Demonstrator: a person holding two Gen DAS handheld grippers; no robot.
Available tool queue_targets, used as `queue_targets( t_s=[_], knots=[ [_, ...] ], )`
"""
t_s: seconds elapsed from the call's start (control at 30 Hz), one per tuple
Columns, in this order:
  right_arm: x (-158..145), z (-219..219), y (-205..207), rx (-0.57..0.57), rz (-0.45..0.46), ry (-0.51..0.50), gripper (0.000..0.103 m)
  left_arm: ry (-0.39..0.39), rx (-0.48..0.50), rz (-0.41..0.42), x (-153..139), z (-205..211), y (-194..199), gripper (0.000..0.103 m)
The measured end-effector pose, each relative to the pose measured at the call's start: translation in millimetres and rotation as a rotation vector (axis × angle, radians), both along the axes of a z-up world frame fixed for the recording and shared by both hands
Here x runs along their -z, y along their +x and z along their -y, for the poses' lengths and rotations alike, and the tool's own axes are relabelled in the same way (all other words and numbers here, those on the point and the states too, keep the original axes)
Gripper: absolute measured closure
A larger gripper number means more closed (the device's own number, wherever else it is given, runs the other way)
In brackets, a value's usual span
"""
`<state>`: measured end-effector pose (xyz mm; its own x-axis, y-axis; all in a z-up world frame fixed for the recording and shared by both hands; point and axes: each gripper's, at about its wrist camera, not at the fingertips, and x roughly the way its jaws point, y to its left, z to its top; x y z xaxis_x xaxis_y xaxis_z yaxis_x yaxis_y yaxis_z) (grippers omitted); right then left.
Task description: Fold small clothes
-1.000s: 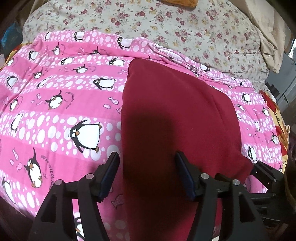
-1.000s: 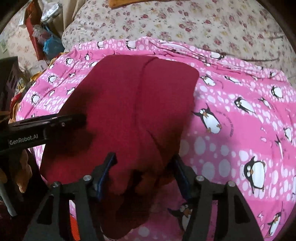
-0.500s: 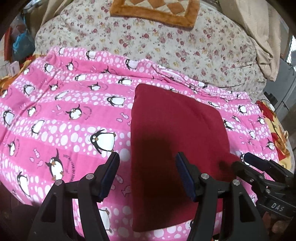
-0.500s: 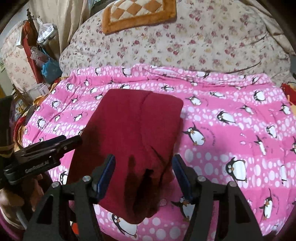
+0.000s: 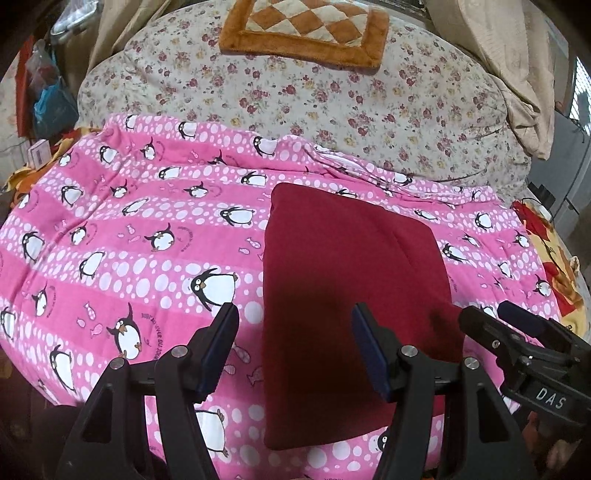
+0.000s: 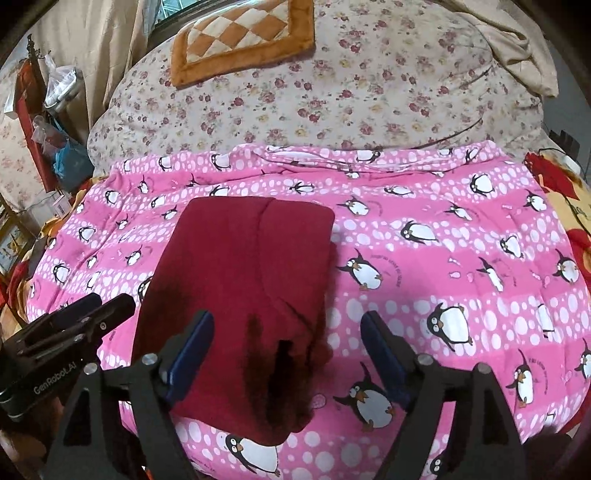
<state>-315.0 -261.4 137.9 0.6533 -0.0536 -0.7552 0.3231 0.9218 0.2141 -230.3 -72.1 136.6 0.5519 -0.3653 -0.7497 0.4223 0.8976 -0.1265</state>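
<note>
We see the folded red cloth [image 5: 347, 295] flat on the pink penguin blanket [image 5: 129, 240]; our left tool [image 5: 295, 350] and right tool [image 6: 288, 354] both hover spread apart, empty.

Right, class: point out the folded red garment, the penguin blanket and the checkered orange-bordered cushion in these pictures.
folded red garment [image 5: 343, 280]: left wrist view, middle of its top layer.
penguin blanket [image 6: 461, 258]: right wrist view, bare pink stretch right of the garment.
checkered orange-bordered cushion [image 5: 306, 22]: left wrist view, its checkered centre.

Red garment [image 5: 343, 295] on penguin blanket [image 5: 129, 236]
</note>
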Motion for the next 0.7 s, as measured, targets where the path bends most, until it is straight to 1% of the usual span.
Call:
queue_targets(
  t_s=[0.33, 0.7],
  knots=[
    [7.7, -9.3, 6.1, -0.031, -0.011, -0.012, 0.017, 0.012, -0.003, -0.014, 7.2, 1.2, 4.0, 0.06],
    [17.7, -4.6, 11.2, -0.029, -0.03, 0.014, 0.017, 0.024, -0.001, -0.025, 13.6, 4.6, 8.1, 0.06]
  ],
)
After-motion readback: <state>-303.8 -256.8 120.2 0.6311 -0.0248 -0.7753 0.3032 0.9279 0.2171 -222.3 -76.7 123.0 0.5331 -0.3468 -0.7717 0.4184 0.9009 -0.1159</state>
